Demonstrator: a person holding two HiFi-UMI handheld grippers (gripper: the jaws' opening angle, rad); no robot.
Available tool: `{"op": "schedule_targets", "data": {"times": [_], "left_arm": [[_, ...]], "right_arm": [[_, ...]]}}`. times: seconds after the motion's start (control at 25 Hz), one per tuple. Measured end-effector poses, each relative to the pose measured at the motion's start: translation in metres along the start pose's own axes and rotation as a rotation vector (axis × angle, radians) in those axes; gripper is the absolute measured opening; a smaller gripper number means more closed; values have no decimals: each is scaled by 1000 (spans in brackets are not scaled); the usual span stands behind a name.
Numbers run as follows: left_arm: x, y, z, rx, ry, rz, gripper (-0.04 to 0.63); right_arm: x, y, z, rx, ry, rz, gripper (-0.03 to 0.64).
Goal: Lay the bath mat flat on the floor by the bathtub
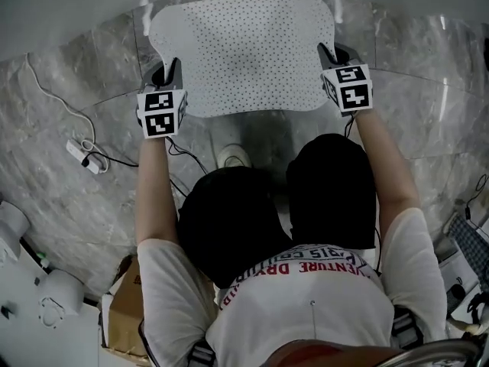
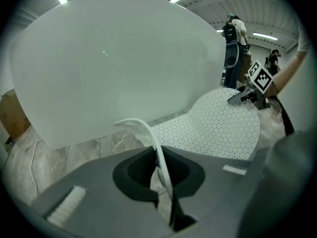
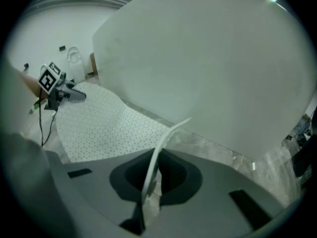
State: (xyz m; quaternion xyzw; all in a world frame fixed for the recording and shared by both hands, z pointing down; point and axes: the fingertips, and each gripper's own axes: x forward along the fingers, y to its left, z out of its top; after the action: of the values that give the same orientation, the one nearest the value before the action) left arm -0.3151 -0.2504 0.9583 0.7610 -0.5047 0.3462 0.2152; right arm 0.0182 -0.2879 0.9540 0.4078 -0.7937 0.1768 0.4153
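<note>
The white perforated rubber bath mat looks mostly spread on the grey marble floor beside the white bathtub. Its near corners are pinched in the closed left hand-held gripper and right hand-held gripper. What seems left is settling those corners and letting go.

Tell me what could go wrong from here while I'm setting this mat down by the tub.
1. The left gripper and right gripper pinch the bath mat by its side edges, bent upright; once released, those edges may stay curled rather than flat.
2. The mat's far edge lies close to the bathtub; a push forward could ride it up the wall.
3. A shoe sits near the mat's near edge and might catch it.
</note>
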Motion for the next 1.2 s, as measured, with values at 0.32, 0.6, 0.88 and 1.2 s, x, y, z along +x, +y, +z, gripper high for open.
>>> {"op": "schedule_targets", "data": {"times": [0.32, 0.6, 0.88, 1.2], "left_arm": [[38, 28, -69, -68, 116, 78, 18], [36, 58, -118, -411, 125, 185, 20], [31, 61, -127, -422, 150, 244, 355], [6, 86, -121, -443, 108, 393, 390]], "right_arm": [[34, -12, -54, -62, 107, -29, 18], [43, -32, -83, 91, 164, -34, 18], [48, -35, -81, 19, 157, -84, 272], [32, -75, -78, 85, 132, -249, 288]]}}
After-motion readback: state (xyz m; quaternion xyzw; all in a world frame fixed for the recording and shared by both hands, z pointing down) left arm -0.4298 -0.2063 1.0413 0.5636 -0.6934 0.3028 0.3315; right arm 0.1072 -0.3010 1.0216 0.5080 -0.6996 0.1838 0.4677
